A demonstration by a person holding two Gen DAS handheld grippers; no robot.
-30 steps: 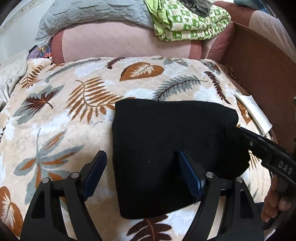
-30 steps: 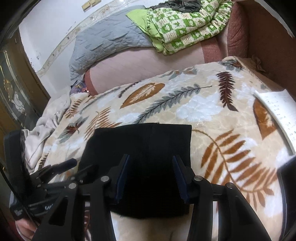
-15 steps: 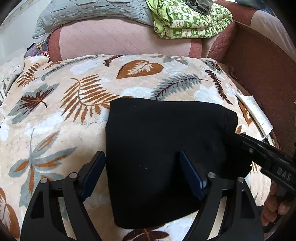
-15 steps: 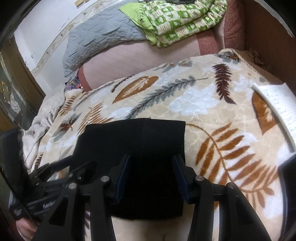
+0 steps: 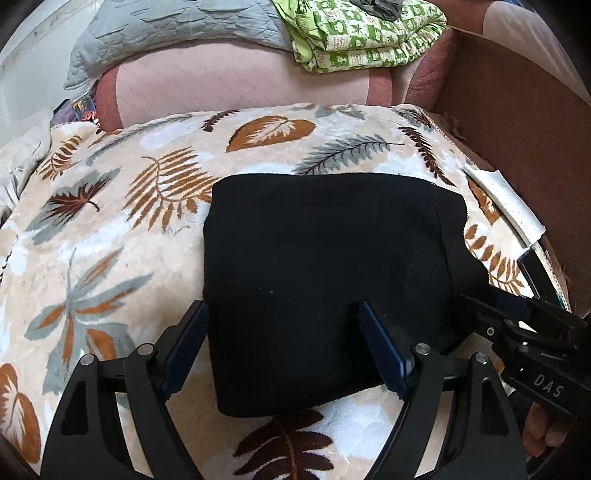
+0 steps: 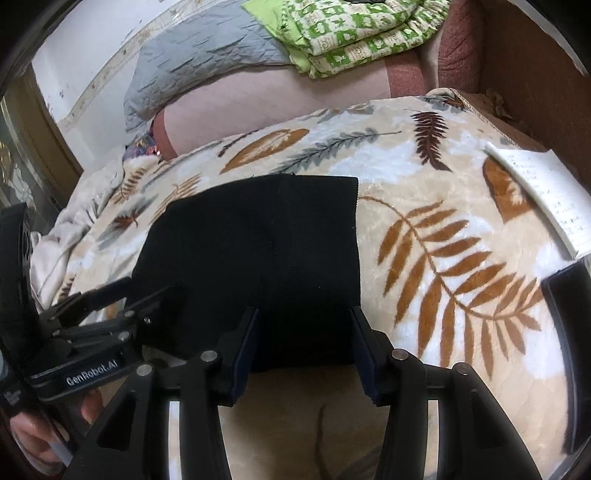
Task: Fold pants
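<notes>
- A pair of black pants (image 5: 325,273) lies folded into a compact, near-square block at the centre of the left wrist frame, its surface flat and smooth, with a stitched band running down the right-hand edge.
- The pants rest on a cream blanket (image 5: 110,236) printed with brown and grey leaves, spread over a bed; in the right wrist frame the same block (image 6: 266,258) sits centre-left, its right edge straight and ribbed.
- No container is in view. Along the top of both frames a grey quilt (image 5: 177,33) and a folded green-and-white checked blanket (image 5: 365,33) are piled on a pink headboard cushion (image 5: 236,81).
- A white printed sheet of paper (image 6: 543,195) lies on the blanket at the right edge of the right wrist frame, well apart from the pants.
- The left gripper (image 5: 284,347) stands open at the bottom of its frame, its blue-padded fingers spread over the near-left part of the folded block, the left finger just outside the fabric's left edge and the right finger over the cloth; nothing is held.
- The right gripper (image 6: 304,347) is likewise open, its fingers straddling the near edge of the pants close to the right corner, gripping nothing.
- Each gripper shows in the other's frame, at the lower right and lower left, beside the pants.
</notes>
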